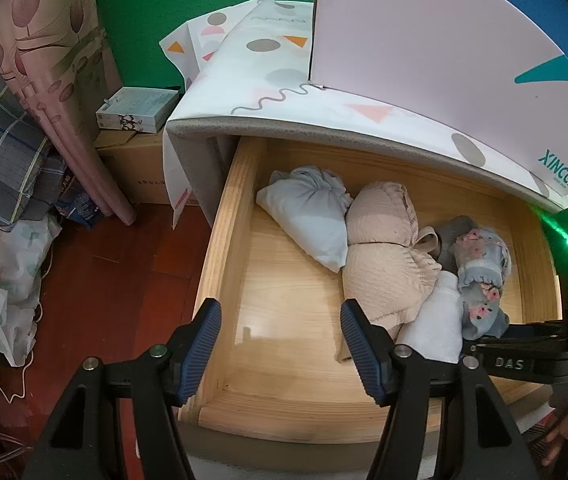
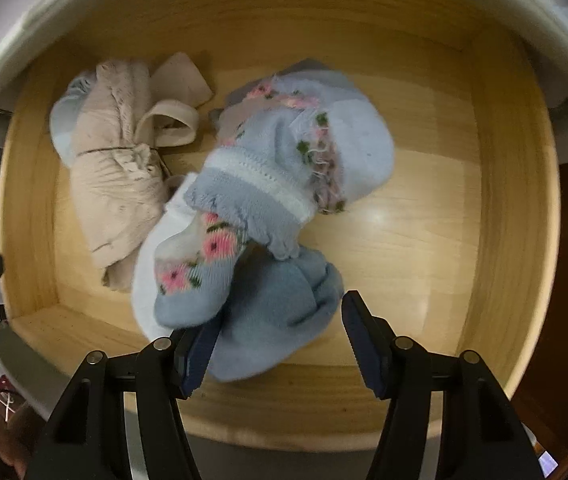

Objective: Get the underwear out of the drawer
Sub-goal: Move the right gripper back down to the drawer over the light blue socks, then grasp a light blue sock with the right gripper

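Blue sock (image 2: 276, 320) at 6 o'clock between half-open right gripper (image 2: 280, 344) jaws, ungripped; risk: grabbing socks, not underwear (image 2: 120, 184).

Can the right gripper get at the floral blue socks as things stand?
Probably yes: right gripper sits directly over the floral blue socks in the open drawer, nothing covering them.

Both the left gripper (image 1: 282, 344) and the right gripper (image 2: 280, 340) are built of black arms with silver screws and ribbed blue pads; "DAS" lettering is seen at four o'clock, possibly on the right one.
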Tool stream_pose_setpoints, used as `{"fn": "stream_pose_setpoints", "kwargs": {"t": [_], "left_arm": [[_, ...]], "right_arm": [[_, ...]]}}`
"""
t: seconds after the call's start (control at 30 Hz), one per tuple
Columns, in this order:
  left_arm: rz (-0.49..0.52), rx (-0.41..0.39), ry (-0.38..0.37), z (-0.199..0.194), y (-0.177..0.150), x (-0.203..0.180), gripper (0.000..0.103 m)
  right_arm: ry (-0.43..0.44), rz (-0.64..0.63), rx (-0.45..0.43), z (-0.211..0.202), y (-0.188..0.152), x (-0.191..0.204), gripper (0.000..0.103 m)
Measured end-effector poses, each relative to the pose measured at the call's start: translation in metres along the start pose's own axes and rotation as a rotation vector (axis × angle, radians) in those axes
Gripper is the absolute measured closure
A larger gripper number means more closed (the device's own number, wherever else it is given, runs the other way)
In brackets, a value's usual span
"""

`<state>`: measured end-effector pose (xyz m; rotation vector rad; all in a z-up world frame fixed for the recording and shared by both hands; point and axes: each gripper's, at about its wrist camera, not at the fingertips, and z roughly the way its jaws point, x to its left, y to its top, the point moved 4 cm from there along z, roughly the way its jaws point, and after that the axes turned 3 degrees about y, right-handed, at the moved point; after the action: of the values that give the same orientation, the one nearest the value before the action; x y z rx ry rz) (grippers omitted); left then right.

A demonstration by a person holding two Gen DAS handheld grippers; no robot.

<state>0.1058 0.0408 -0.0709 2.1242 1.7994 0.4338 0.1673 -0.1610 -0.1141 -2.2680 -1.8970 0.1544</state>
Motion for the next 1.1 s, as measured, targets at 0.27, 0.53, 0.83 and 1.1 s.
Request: {"fn": "stream_pose_setpoints", "kwargs": {"t": [0.27, 0.53, 0.83, 1.1], "left_arm": [[-0.006, 0.003, -0.002, 0.000, 0.000, 0.000, 0.039], [-0.006, 0.013, 0.003, 0.003, -0.001, 0.000, 0.039], [0.000, 0.041, 0.007, 0.009, -0.002, 0.001, 0.039], [0.043, 0.091, -0.027, 0.018, -0.005, -0.011, 0.039]], "right_arm": [[-0.089, -0.047, 0.048, 0.013, -0.008, -0.021, 0.054], [-0.176, -0.110, 0.085, 0.009, -0.010, -0.061, 0.056], [-0.252, -0.226, 0.082, 0.007, -0.035, -0.085, 0.056], [-0.182, -0.196, 0.069, 0.006, -0.044, -0.109, 0.055]]}}
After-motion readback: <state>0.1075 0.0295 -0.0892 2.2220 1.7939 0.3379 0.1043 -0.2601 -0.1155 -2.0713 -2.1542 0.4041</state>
